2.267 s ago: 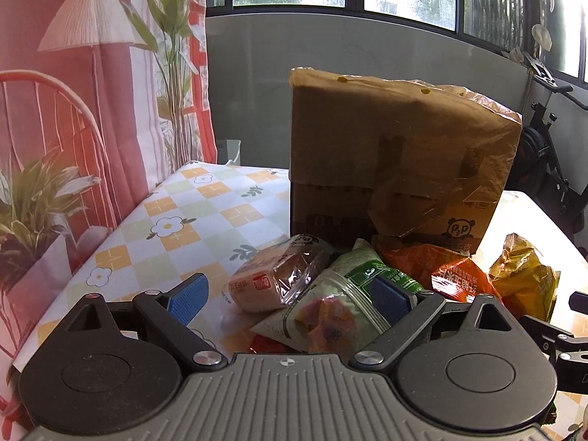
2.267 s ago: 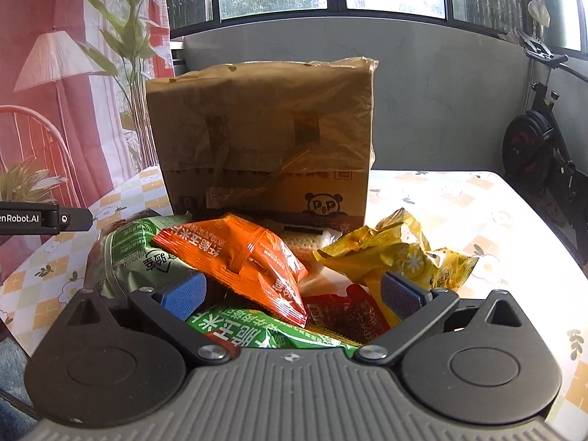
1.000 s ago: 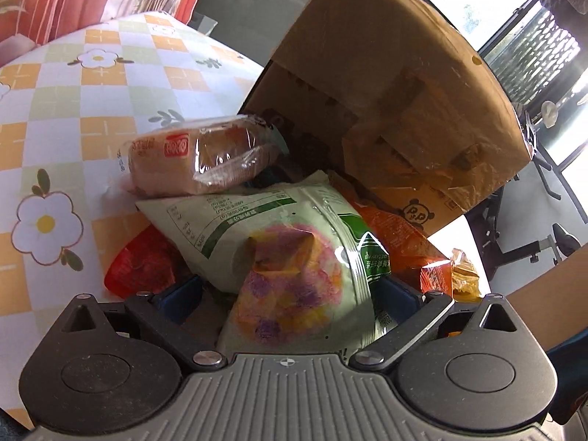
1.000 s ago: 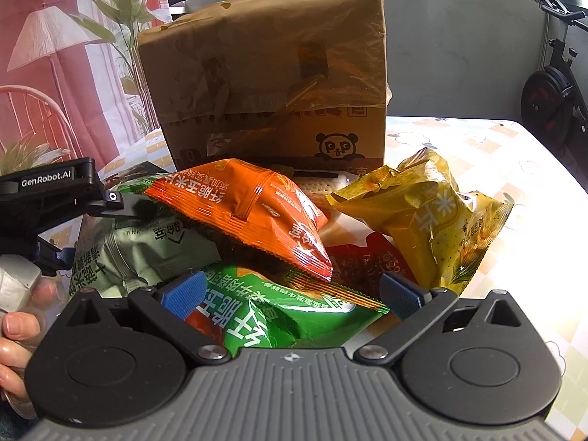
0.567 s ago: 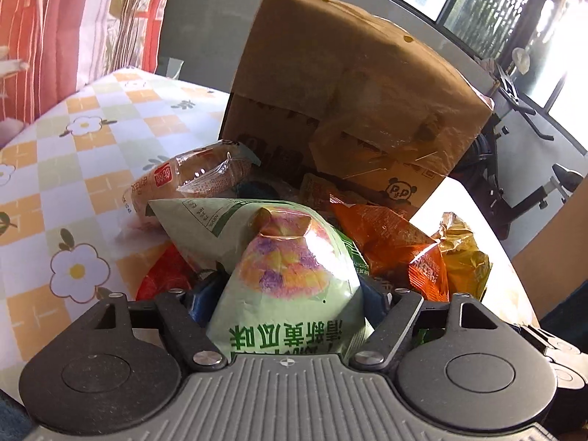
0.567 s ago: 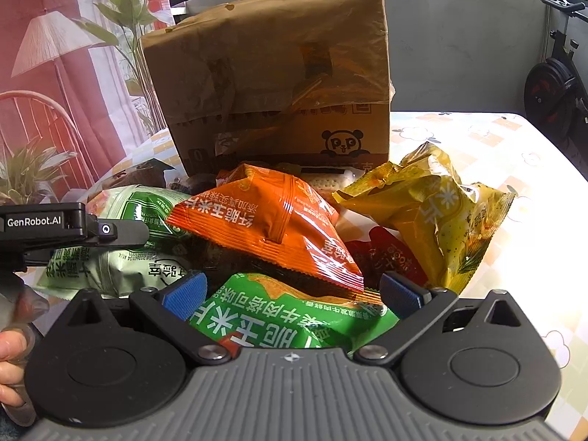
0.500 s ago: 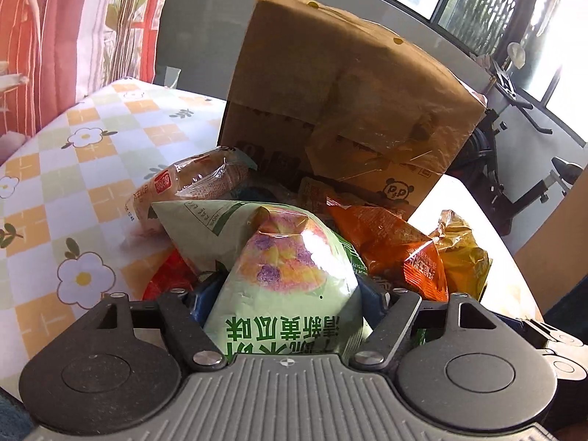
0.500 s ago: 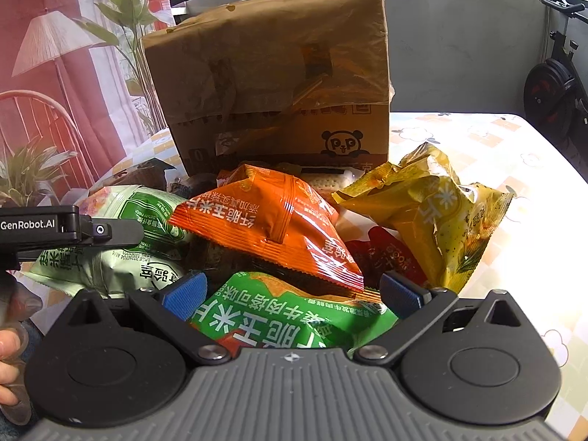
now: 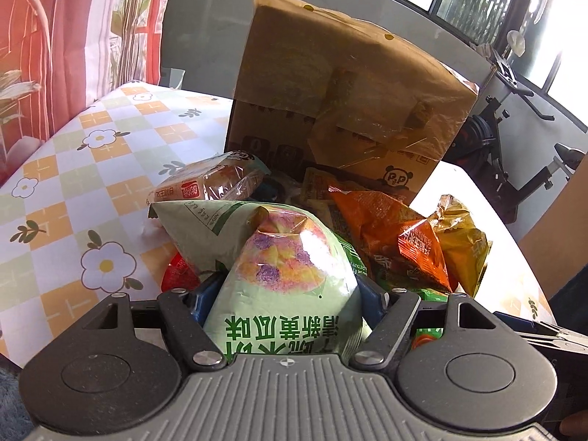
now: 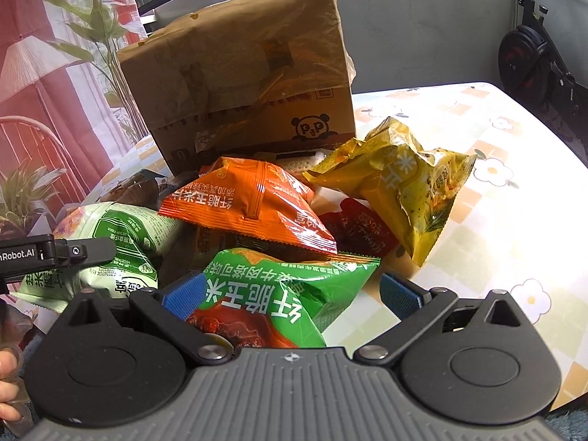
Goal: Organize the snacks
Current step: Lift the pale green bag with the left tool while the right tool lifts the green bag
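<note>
Home sunroom setting, indicated by floral checked tablecloth left of the fingers, exercise bike far right, printed curtain, windows beyond.

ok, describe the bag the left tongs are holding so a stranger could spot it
Start at the cardboard box; snacks are piled before it. At the pile's left front, the left tongs clamp the pale green bag, the only one with a clear window showing purple-orange pieces.
</note>
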The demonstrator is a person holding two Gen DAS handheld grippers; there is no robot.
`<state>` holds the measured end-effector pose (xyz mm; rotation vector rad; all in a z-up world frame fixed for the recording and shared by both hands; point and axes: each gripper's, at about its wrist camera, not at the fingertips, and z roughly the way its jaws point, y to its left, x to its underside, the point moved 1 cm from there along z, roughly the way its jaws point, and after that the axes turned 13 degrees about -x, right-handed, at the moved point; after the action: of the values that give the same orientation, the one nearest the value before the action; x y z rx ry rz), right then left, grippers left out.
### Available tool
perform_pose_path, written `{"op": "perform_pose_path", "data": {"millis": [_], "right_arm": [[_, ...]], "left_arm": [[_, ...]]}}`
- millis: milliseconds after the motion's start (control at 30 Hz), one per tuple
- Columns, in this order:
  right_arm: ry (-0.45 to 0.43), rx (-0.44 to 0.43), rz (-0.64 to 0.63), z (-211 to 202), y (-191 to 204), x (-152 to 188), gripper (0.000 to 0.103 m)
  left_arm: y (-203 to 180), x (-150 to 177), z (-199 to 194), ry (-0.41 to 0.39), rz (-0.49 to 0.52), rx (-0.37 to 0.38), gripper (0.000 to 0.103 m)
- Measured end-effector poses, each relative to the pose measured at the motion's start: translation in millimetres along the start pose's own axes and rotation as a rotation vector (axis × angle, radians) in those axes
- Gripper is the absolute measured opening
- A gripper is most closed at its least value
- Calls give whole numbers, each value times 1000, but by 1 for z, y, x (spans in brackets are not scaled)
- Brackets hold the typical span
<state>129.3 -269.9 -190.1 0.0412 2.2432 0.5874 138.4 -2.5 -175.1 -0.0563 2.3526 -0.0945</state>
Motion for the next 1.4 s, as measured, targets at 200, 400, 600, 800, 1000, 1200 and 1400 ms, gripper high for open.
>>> {"op": "perform_pose_path", "data": {"millis": [200,400,600,800,1000,1200,1400], "right_arm": [[22,-51,86,8,-10,7,96],[30,-139,174,17,-20,14,96],[37,-185,197,16,-17,15,77],[42,-229,183,3,-8,15,72],[74,-258,67,2,18,17,71],[-55,-185,74,-18,8,11,70],[-43,-211,27,-17,15,13,70]], "left_arm": [[-2,3,-6,-16,9,-12,76],[0,6,-7,-3,19,-33,76],[5,7,-14,-6,11,-34,76],[8,9,-22,-5,5,-20,76],[9,10,-31,-22,5,-37,76],[17,9,-38,-39,-30,-56,76],[17,8,-37,-35,-29,-59,76]]}}
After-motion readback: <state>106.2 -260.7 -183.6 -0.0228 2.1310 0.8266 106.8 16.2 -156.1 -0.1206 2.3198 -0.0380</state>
